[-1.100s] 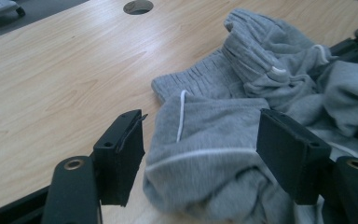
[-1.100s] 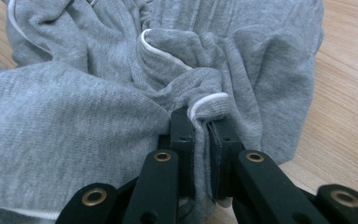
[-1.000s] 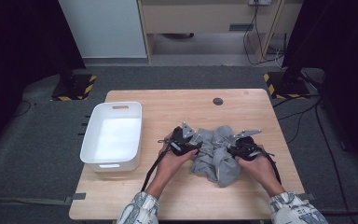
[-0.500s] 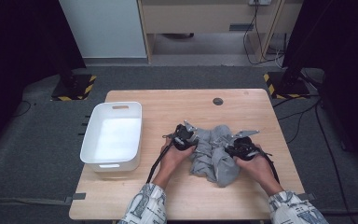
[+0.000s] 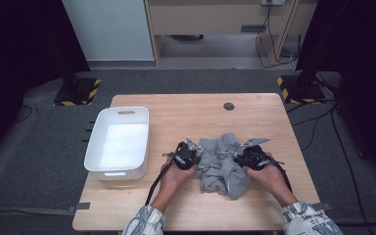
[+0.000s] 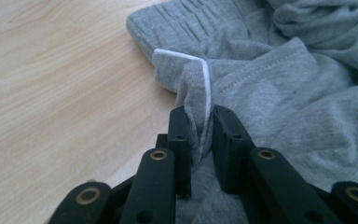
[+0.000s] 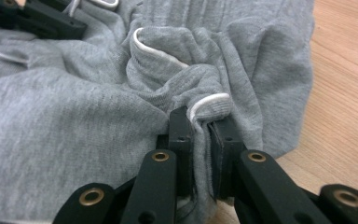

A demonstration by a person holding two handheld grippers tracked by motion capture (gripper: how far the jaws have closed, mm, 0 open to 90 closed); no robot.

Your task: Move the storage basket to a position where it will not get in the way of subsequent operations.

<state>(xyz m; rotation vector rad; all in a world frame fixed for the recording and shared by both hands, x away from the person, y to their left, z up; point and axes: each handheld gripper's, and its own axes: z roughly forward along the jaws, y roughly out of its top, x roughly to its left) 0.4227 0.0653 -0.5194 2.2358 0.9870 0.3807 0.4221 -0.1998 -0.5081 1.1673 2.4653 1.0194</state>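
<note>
The left gripper had just been closing, and its jaws now pinched a white-trimmed fold of the grey garment, with cloth bunched between the pads. In the earlier high views that gripper sat a little farther up the table with the jaws wider; it had since dropped onto the garment's edge at about nine o'clock of the heap. The right gripper was pressed together on another white-piped hem, at roughly three o'clock of the heap, and had not shifted. With both sides gripped, the garment looked ready to be lifted and spread or carried, though neither had begun.

The garment lay crumpled on the wooden table, slightly toward the person's side of centre, with both hands flanking it. Around it, bare wood opened toward twelve o'clock, where a small dark round cap sat well apart near the far edge. At nine o'clock from the left gripper stood a white bin, near but not touching; a wide sweep that way could have clipped its rim. The table's right edge lay at three o'clock, beyond the right hand, with modest room. The near edge was close behind the forearms.
</note>
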